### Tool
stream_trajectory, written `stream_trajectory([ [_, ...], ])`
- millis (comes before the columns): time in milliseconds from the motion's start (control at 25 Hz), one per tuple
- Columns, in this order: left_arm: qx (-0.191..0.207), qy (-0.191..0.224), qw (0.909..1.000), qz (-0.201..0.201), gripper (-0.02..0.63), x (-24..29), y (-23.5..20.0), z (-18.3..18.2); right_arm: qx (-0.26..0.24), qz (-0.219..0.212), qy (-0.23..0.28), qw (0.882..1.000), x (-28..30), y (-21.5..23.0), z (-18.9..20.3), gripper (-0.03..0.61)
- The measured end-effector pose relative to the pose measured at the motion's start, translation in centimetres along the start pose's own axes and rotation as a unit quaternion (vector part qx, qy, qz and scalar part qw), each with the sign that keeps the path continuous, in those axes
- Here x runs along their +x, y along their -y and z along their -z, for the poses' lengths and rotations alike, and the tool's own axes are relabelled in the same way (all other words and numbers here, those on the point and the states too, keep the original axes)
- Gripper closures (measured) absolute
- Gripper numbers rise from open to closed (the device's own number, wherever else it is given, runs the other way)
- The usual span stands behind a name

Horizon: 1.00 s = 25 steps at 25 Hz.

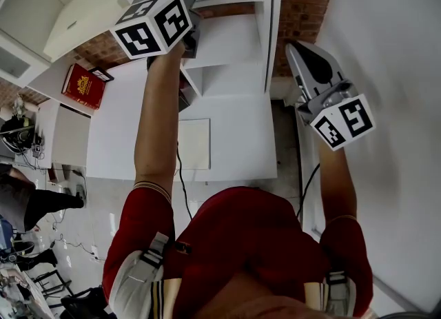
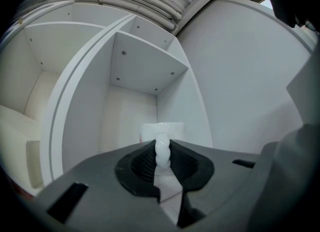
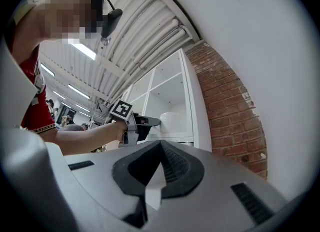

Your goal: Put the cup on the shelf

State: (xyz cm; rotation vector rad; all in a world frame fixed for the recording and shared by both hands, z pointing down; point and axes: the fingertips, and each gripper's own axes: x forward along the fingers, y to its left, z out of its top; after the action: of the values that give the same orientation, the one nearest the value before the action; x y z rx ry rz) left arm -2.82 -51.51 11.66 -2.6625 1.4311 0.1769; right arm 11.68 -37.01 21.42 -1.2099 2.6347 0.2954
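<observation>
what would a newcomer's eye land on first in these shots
The left tool grips a white cup by its handle, held inside a compartment of the white shelf. The right tool is shut and empty, aimed toward a brick wall beside that shelf. A red book lies on a white surface at the head view's left.

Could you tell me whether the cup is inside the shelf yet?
Inside: the right gripper view shows the cup within a shelf compartment.
</observation>
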Motion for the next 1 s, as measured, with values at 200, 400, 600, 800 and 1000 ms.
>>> stream_trajectory([
  [200, -0.014, 0.015, 0.9998, 0.004, 0.529, 0.1, -0.2, 0.1, 0.0, 0.001, -0.001, 1.0, -0.1, -0.1, 0.0, 0.581],
  [400, -0.006, 0.02, 0.9997, 0.016, 0.482, -0.4, 0.5, -0.3, -0.001, 0.001, -0.004, 1.0, 0.0, -0.5, 0.0, 0.581],
  [600, 0.004, 0.022, 0.9996, 0.016, 0.471, -1.1, 0.7, -0.4, -0.001, 0.0, -0.006, 1.0, 0.1, -0.9, 0.0, 0.581],
  [800, 0.02, 0.026, 0.9994, 0.011, 0.468, -2.5, 1.1, -0.5, -0.001, -0.004, -0.006, 1.0, 0.3, -1.5, 0.0, 0.581],
  [1000, 0.022, 0.034, 0.9991, 0.016, 0.468, -4.9, 1.8, -0.5, -0.002, -0.009, -0.003, 1.0, 0.6, -2.5, -0.4, 0.581],
])
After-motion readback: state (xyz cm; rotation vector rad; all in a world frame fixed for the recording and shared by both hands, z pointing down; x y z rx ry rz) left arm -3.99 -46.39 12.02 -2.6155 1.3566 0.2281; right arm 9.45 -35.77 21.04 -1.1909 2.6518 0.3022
